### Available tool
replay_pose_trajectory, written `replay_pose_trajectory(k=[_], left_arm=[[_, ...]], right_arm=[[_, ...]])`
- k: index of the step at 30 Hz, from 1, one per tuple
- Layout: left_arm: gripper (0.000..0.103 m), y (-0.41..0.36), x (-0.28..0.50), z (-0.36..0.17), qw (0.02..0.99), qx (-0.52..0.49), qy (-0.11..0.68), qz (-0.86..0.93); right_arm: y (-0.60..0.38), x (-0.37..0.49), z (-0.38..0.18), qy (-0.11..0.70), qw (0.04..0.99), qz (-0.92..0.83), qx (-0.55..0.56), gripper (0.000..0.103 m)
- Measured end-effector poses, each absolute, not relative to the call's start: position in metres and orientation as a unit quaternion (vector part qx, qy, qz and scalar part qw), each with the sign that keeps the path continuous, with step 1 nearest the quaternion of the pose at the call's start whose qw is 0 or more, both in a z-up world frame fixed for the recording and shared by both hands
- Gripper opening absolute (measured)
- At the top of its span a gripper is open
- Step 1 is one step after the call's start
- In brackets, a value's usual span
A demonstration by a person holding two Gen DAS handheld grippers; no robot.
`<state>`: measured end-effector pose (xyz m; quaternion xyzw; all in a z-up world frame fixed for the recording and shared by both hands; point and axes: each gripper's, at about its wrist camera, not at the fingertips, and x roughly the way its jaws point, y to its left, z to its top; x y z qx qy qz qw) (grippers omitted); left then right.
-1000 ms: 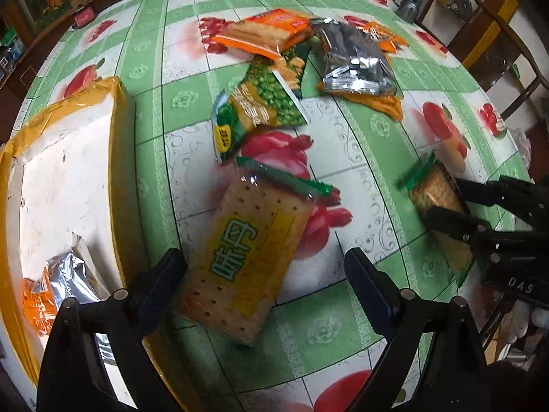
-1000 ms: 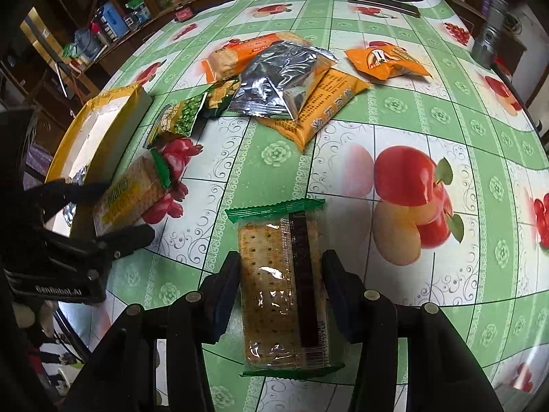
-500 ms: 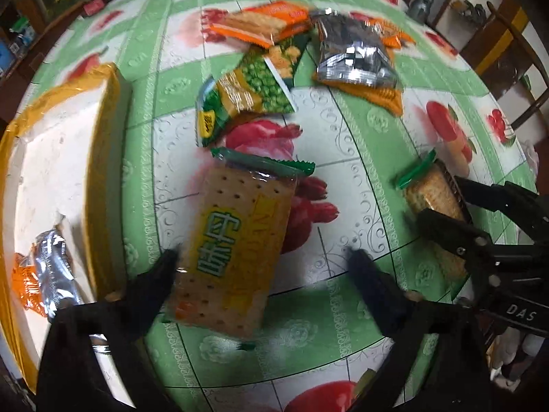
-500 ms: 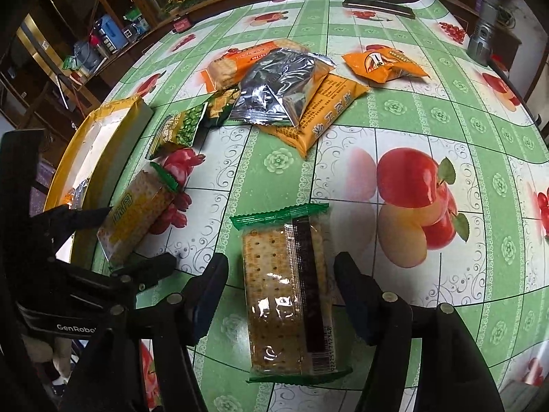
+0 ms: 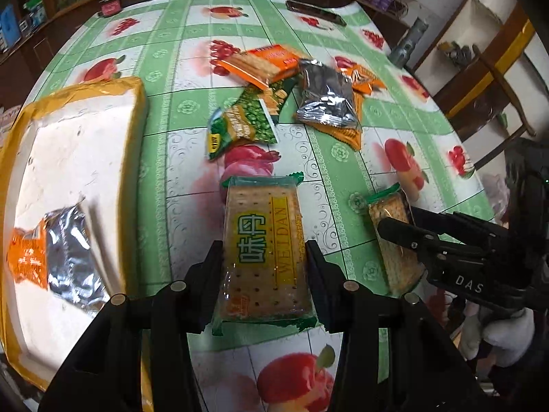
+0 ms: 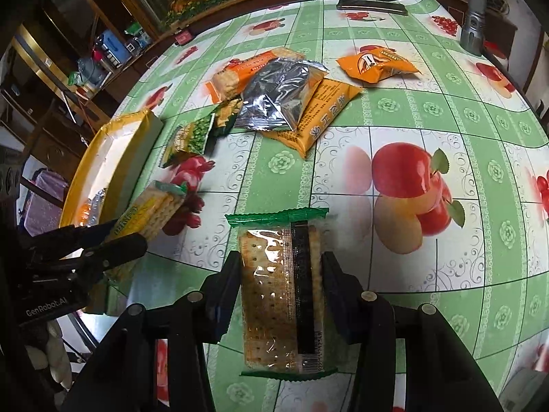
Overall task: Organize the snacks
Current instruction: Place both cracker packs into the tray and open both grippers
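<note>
My left gripper [image 5: 262, 245] has a yellow-labelled cracker pack [image 5: 264, 213] between its closing jaws, pads on both long sides, held a little above the green fruit-print table [image 5: 164, 158]. The right wrist view shows that pack [image 6: 151, 206] tilted beside the box. A clear cracker pack with green ends [image 6: 271, 295] lies between the pads of my right gripper [image 6: 281, 257], whose jaws are also closing and touch its sides. At the left stands the yellow-rimmed white box [image 5: 137, 110] with a silver and orange packet [image 5: 58, 254] inside.
Further back lie a green pea packet [image 5: 240, 127], an orange cracker pack [image 5: 264, 65], a silver bag [image 6: 278, 96], an orange pack [image 6: 322, 116] under it and an orange packet [image 6: 374, 65]. A metal flashlight [image 6: 473, 27] and a black bar [image 6: 370, 7] sit near the far edge.
My left jaws have closed from wide apart onto the yellow cracker pack and raised it. My right jaws widened briefly, then came back onto the clear pack.
</note>
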<state>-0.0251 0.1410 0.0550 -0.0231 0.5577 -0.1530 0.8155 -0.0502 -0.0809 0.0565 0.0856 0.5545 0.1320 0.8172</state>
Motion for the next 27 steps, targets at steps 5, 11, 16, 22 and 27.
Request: replay_pose_trajectory(k=[5,11,16,22,27], left_arm=[[0.044,0.167,-0.031,0.076,0.831,-0.057,0.534,-0.144],[0.044,0.221,-0.042,0.097,0.850,-0.087,0.510,-0.101],[0.045,0.274,-0.049,0.103,0.858,-0.107,0.499,-0.059],[0.045,0.322,-0.048,0.099,0.859,-0.121,0.496,-0.033],[0.045,0.348,-0.039,0.090,0.856,-0.123,0.502,-0.030]], right_arm=[[-0.073,-0.053,0.070,0.550,0.817,0.146,0.097,0.048],[-0.037,-0.050,0.094,0.537,0.814,0.195,0.108,0.047],[0.008,-0.042,0.113,0.525,0.809,0.241,0.110,0.047],[0.064,-0.029,0.125,0.530,0.789,0.287,0.120,0.047],[0.108,-0.013,0.116,0.550,0.767,0.306,0.125,0.047]])
